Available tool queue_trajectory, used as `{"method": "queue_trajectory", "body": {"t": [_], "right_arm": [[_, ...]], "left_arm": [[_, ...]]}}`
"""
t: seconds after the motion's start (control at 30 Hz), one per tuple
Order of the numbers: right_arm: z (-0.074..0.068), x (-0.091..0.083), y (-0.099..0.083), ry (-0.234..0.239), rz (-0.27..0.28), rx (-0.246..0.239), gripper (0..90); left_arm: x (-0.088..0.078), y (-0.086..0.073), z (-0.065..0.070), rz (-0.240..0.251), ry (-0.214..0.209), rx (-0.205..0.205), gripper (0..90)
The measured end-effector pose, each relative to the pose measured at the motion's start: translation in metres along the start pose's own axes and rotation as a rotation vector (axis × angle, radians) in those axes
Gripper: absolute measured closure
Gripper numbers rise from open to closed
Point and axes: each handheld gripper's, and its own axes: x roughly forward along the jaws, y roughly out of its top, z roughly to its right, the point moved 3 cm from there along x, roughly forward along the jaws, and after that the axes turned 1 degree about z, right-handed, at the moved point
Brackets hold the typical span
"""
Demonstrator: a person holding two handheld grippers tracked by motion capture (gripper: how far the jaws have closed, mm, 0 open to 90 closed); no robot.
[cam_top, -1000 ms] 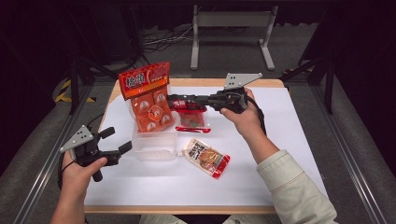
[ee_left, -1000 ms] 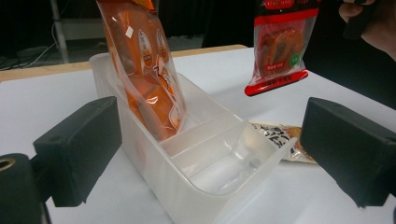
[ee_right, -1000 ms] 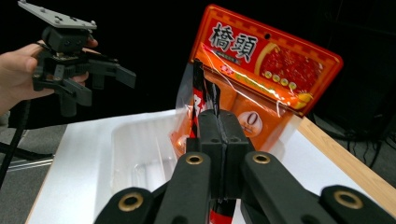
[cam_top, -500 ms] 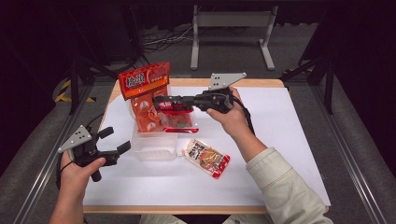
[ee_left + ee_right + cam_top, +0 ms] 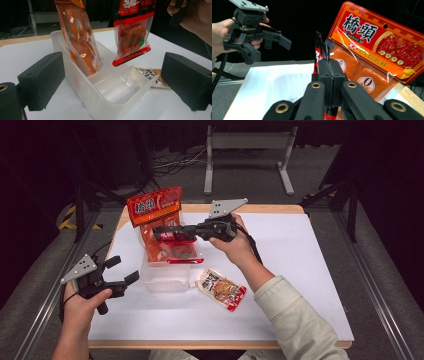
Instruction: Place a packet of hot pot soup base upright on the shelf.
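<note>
A clear plastic bin (image 5: 165,279) with divided compartments sits left of centre on the white table. A tall orange snack bag (image 5: 155,209) stands upright in its far compartment. My right gripper (image 5: 161,234) is shut on the top of a red snack packet (image 5: 177,247), which hangs above the bin's middle compartment (image 5: 110,75). In the right gripper view the jaws (image 5: 329,72) pinch the red packet's edge (image 5: 319,50) beside the orange bag (image 5: 372,42). My left gripper (image 5: 122,270) rests open left of the bin, holding nothing, its pads (image 5: 42,80) apart.
A third, flat packet (image 5: 221,289) lies on the white table (image 5: 310,270) just right of the bin, under the right forearm. A metal stand (image 5: 247,155) is on the floor behind the table.
My right gripper has carried the red packet leftward, from right of the orange bag to above the bin. The left gripper has barely moved.
</note>
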Motion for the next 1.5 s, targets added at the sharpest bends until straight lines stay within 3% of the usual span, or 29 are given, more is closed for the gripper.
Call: {"method": "queue_trajectory", "body": {"t": [0.67, 0.93, 1.5], "right_arm": [[-0.005, 0.039, -0.007, 0.021, -0.017, -0.018, 90.0], [-0.006, 0.054, -0.013, 0.017, 0.006, 0.006, 90.0], [-0.008, 0.056, -0.030, 0.028, -0.004, 0.038, 89.9]], "left_arm": [[0.002, 0.000, 0.000, -0.006, -0.003, 0.003, 6.3], [0.002, -0.001, -0.001, -0.004, 0.001, -0.002, 6.3], [0.003, -0.002, -0.002, -0.008, 0.002, -0.004, 6.3]]}}
